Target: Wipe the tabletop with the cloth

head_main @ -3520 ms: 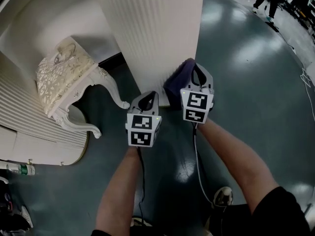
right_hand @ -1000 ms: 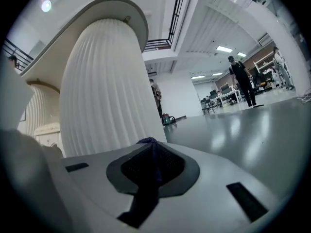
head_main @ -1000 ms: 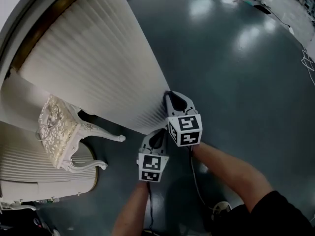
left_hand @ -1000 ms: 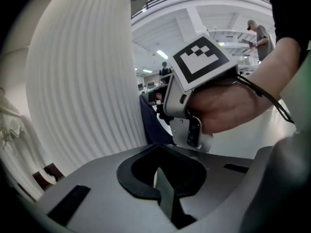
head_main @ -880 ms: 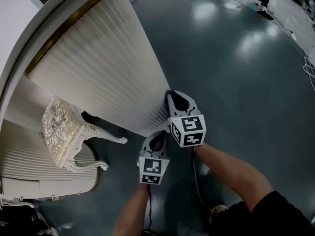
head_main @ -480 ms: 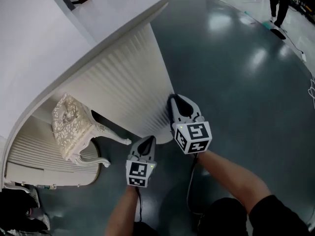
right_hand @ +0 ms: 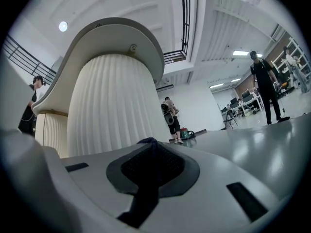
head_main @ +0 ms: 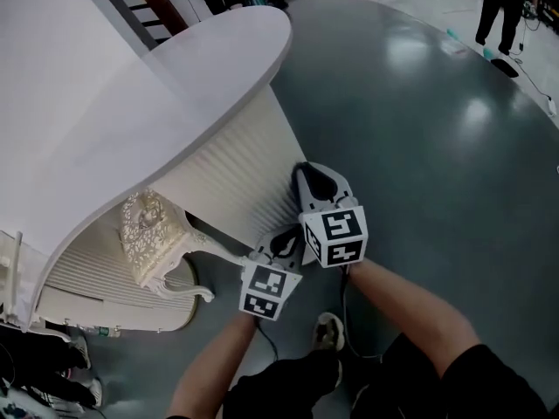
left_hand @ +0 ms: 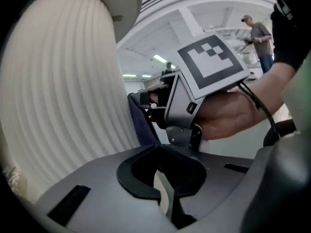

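The white curved tabletop (head_main: 131,103) fills the upper left of the head view, on a ribbed white base (head_main: 236,173). Both grippers hang low beside that base, below the tabletop. My right gripper (head_main: 306,175) is shut on a dark purple cloth (right_hand: 147,141), which also hangs from its jaws in the left gripper view (left_hand: 138,127). In the head view the cloth is mostly hidden. My left gripper (head_main: 281,238) sits just below and left of the right one, shut with nothing in it (left_hand: 161,178).
An ornate white stool (head_main: 157,238) stands under the tabletop's overhang, close to the left gripper. The floor is dark and glossy. My shoe (head_main: 327,330) shows below the grippers. A person (head_main: 498,7) stands far off at the upper right; another (right_hand: 170,115) stands beyond the base.
The head view has swung upward, so the tabletop has come into sight above the ribbed base. Both grippers stay low by the base, the right still shut on the cloth.
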The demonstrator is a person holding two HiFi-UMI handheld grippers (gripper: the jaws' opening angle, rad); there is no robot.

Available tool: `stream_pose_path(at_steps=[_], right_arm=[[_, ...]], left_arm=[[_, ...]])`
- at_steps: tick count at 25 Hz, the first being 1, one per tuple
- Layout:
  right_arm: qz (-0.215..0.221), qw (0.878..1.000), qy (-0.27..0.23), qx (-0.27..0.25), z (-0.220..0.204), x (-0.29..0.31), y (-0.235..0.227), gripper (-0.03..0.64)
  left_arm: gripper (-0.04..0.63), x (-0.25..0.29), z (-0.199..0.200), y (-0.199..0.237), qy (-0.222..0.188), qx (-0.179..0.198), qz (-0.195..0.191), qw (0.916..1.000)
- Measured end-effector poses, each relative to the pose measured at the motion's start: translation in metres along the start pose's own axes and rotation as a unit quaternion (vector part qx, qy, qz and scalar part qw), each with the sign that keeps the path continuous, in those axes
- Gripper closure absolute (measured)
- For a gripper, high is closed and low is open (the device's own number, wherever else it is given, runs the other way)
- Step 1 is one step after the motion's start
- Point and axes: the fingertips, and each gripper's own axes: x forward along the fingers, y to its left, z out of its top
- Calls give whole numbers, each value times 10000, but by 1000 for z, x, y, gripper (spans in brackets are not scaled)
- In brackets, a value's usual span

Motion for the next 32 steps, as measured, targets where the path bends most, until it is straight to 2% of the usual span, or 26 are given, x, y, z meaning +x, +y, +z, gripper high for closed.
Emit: stream_pose_path(at_steps=[3, 9, 11, 16, 22, 27, 32], right_arm=[[240, 9996, -118, -67, 10, 3, 2, 589], [640, 9967, -481, -158, 55, 7, 11, 589], [787, 9945, -651, -220, 74, 6, 16, 589], [1028, 9906, -875, -225, 112, 6, 25, 589], [1608, 9785, -1018, 794, 161, 15, 30, 589], [1944, 9705, -1016, 998, 190, 23, 30, 589], [2330, 9583, -1206, 1135, 193, 28, 27, 589]], left_arm=[[592, -2, 6, -3, -244, -198, 200, 9993], [592, -3, 16, 21, -516, -531, 1001, 9922], [592, -5, 27, 24, -625, -508, 1096, 9907], [592, -11, 57, 20, -807, -307, 1081, 9904], [592, -16, 90, 20, -1130, -36, 967, 9889], [592, -11, 96, 19, -1226, -134, 909, 9882], [592, 6, 90, 14, -1228, -162, 868, 9885]])
